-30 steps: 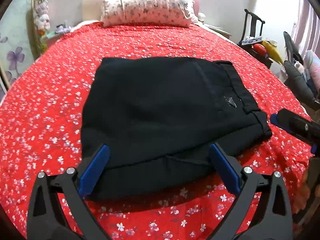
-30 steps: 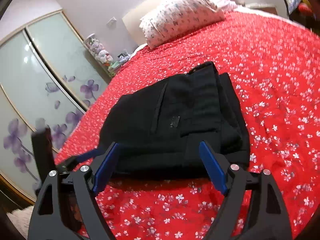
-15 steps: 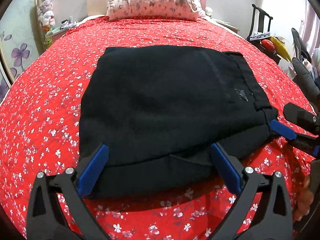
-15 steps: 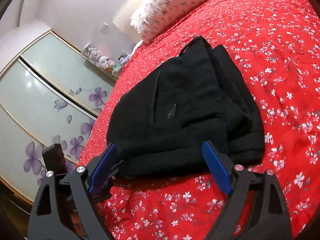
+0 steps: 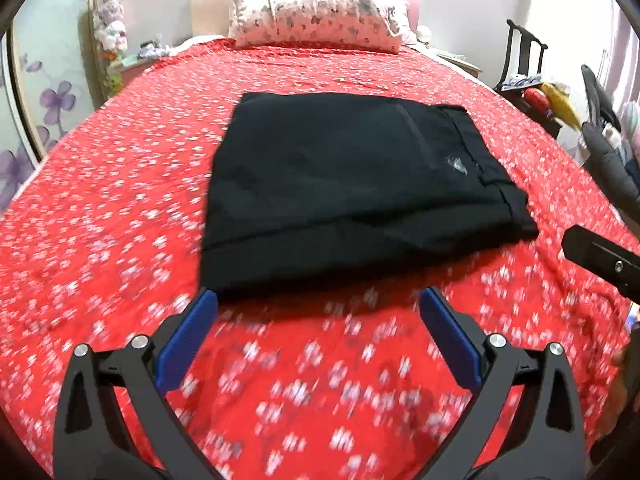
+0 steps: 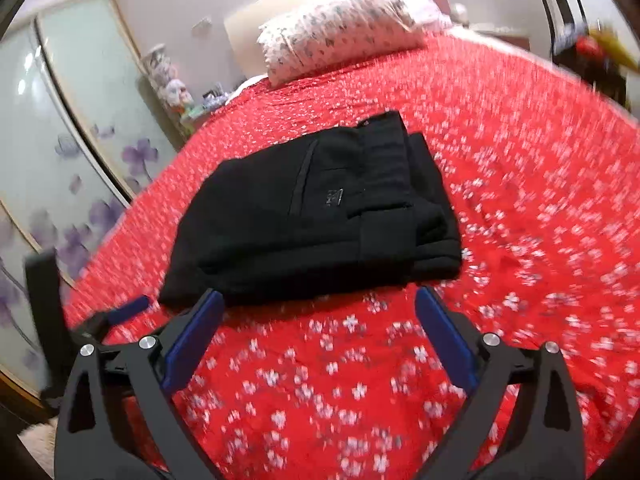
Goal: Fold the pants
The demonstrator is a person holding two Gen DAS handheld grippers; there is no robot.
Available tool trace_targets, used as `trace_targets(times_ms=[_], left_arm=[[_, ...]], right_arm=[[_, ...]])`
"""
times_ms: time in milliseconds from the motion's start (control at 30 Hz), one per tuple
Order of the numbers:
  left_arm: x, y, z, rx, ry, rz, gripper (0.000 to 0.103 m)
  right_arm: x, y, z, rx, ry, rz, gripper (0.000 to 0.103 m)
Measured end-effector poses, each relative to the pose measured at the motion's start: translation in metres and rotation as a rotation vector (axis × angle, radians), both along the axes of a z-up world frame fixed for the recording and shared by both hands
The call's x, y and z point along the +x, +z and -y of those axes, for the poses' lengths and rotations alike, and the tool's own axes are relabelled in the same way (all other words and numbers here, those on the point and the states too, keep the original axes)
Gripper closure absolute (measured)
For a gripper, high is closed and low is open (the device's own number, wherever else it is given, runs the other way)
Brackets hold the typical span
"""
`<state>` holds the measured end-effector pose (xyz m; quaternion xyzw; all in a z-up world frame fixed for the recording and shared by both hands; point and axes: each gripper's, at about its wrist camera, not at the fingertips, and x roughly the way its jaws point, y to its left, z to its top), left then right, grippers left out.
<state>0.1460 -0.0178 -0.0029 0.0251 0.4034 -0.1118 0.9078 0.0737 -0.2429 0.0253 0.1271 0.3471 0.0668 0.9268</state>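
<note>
I am looking along both grippers at a pair of black pants [image 5: 352, 184] lying folded into a compact rectangle on a red bedspread [image 5: 100, 208] printed with small white flowers. The waistband and a small logo patch sit on the right side of the bundle as the left camera sees it, and several layers are stacked at that edge.

A second ago both sets of blue-padded fingers reached over the near edge of the fabric. Now bare bedspread fills the gap between the fingers in both views, so I have drawn both tools back toward myself. Both views are blurred by that motion. The left gripper [image 5: 320, 336] has its jaws spread wide with nothing between them, one fingertip just beside the near left corner of the bundle. The right gripper [image 6: 316, 332] is equally spread and empty, its tips just short of the near hem.

The pants have kept their shape since I let go; no layer has slid or sprung open. I judge the folding to be essentially finished.

A floral pillow [image 5: 320, 16] rests at the head of the bed, well apart from the pants.
</note>
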Motion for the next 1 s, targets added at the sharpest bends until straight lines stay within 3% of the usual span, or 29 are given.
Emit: trace_targets(times_ms=[200,433,667,1000], left_arm=[[-0.042,0.007,-0.018,0.032,0.039,0.093,0.002],[-0.068,0.009,-0.030,0.042,0.072,0.127,0.002],[-0.076,0.011,-0.031,0.020,0.064,0.128,0.002],[-0.083,0.012,-0.022,0.027,0.065,0.182,0.002]], right_arm=[[-0.019,0.007,-0.017,-0.124,-0.037,0.039,0.001],[-0.032,0.001,-0.038,-0.216,-0.113,0.048,0.001],[-0.041,-0.013,-0.045,-0.236,-0.180,0.038,0.001],[-0.062,-0.023,-0.048,-0.233,-0.183,0.121,0.001]])
